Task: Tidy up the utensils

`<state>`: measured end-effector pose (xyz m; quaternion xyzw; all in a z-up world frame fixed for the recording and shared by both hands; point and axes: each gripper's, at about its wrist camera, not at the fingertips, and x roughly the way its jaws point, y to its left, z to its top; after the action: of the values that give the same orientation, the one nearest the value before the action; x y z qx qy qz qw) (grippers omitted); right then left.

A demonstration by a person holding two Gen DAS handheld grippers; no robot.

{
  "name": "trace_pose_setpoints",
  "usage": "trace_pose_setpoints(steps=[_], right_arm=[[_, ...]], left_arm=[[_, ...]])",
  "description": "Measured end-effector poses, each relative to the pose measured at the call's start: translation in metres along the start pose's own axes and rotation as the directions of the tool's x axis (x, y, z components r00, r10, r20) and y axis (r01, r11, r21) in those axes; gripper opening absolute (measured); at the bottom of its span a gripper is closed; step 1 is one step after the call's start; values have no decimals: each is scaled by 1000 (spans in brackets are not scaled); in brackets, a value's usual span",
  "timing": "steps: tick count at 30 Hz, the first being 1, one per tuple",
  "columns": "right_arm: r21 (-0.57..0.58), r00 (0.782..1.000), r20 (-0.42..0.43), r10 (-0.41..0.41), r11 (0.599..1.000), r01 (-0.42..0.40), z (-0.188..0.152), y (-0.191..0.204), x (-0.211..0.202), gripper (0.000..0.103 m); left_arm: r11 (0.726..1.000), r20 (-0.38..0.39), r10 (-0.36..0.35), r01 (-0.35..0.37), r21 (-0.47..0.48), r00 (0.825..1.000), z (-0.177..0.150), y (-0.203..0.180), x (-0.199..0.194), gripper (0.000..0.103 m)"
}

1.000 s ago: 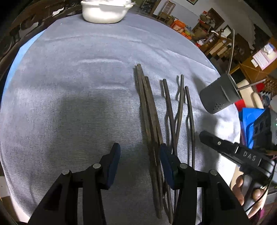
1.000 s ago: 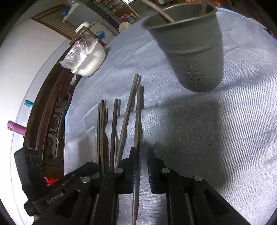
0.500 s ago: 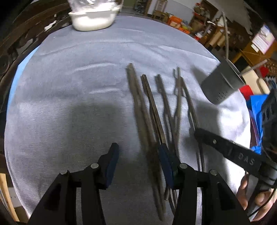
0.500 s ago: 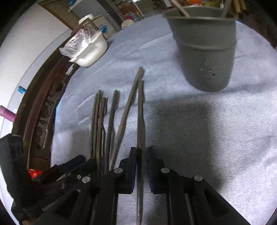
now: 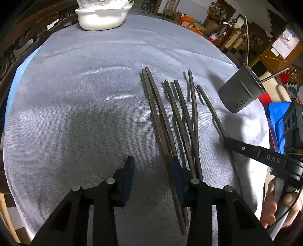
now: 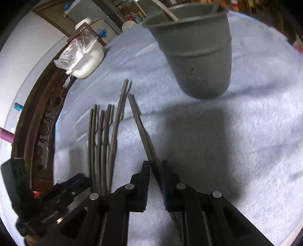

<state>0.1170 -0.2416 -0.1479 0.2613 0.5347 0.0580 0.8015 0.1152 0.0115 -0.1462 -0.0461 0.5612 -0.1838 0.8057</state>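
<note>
The left tongs point(image 5: 151, 166) hung low over the surface point(image 5: 85, 113), which was draped in a grey-blue cloth. Their jaws had just been closing but stood apart, with only bare cloth between the blue pads; the right pad sat just beside the leftmost of the dark chopsticks point(image 5: 170, 121). Those sticks lay loose in a fan on the cloth, near ends bunched, far ends spread, some crossing one another.

The right tongs point(image 6: 155, 170) were clamped on a single chopstick point(image 6: 140, 124), held apart from the rest, its far end pointing toward the grey cup point(image 6: 197, 51). The other sticks lay to its left in the right wrist view, with the left tongs at their near ends.

The grey cup stood at the far right of the surface, with small holes near its base and a few thin handles sticking up out of it. A white dish point(image 5: 102, 17) covered with clear plastic sat at the far left edge. A hand point(image 5: 274, 204) gripped the right tool's handle at the near right.
</note>
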Motion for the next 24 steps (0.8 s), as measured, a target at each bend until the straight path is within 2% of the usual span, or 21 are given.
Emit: trace_pose_setpoints(steps=[9, 10, 11, 12, 14, 16, 20, 22, 24], right_arm=[[126, 993, -70, 90, 989, -81, -11, -14, 0, 15], [130, 991, -87, 101, 987, -89, -13, -13, 2, 15], [130, 988, -105, 112, 987, -98, -15, -11, 3, 15], [120, 985, -126, 119, 987, -104, -17, -9, 5, 15], [78, 984, -147, 105, 992, -95, -18, -2, 6, 15], [36, 992, -108, 72, 997, -69, -12, 3, 1, 15], [-72, 999, -31, 17, 997, -19, 2, 22, -8, 15], [-101, 1000, -14, -9, 995, 8, 9, 28, -8, 15], [-122, 1000, -20, -4, 992, 1, 14, 31, -4, 15]], left_arm=[[999, -8, -7, 8, 41, 1000, -6, 8, -9, 36], [999, -17, 14, -13, 51, 1000, -7, 11, -9, 30], [997, -16, 42, -41, 71, 999, -8, 12, -9, 17], [994, -20, 63, -61, 88, 998, -9, 14, -10, 12], [997, -45, 37, -34, 75, 998, -7, 21, -13, 11], [999, -59, 31, -28, 45, 998, -4, 27, -16, 11], [1000, -36, -26, 25, -7, 999, 5, 27, -22, 11], [999, -22, -46, 45, -14, 999, 11, 22, -24, 12], [999, -21, -49, 49, -24, 999, 18, 18, -22, 12]])
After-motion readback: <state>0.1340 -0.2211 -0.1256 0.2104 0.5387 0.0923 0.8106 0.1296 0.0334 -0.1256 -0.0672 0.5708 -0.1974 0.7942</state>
